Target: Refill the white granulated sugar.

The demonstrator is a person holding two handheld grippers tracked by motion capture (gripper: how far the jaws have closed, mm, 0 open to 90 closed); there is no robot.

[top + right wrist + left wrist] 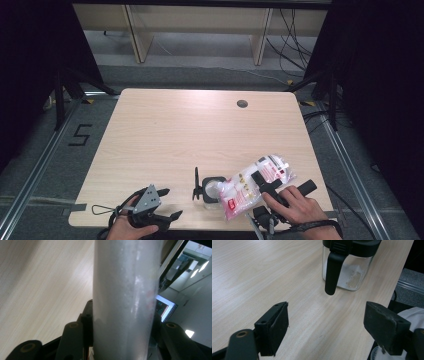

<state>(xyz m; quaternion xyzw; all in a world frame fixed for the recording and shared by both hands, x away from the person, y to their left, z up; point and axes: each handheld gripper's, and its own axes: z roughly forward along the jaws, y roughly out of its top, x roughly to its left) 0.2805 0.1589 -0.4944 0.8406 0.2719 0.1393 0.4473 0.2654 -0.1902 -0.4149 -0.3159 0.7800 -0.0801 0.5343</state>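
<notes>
The jaws of the right gripper (263,181) clamp a clear plastic bag (252,186) tilted over the open glass jar (212,190) near the bench's (165,130) front edge, while the left gripper (170,204) waits wide apart and empty, so pouring seems in hand and next calls for tipping the bag's mouth squarely over the jar.

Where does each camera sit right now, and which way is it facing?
High view: above the near table edge, looking forward and down; both hands and tongs enter at the bottom.
Left gripper view: on the left tongs, facing the glass jar; open black jaws.
Right gripper view: on the right tongs, tilted upward; jaws clamp the plastic bag.
Shared: jar in high and left views; bag in high and right.
</notes>
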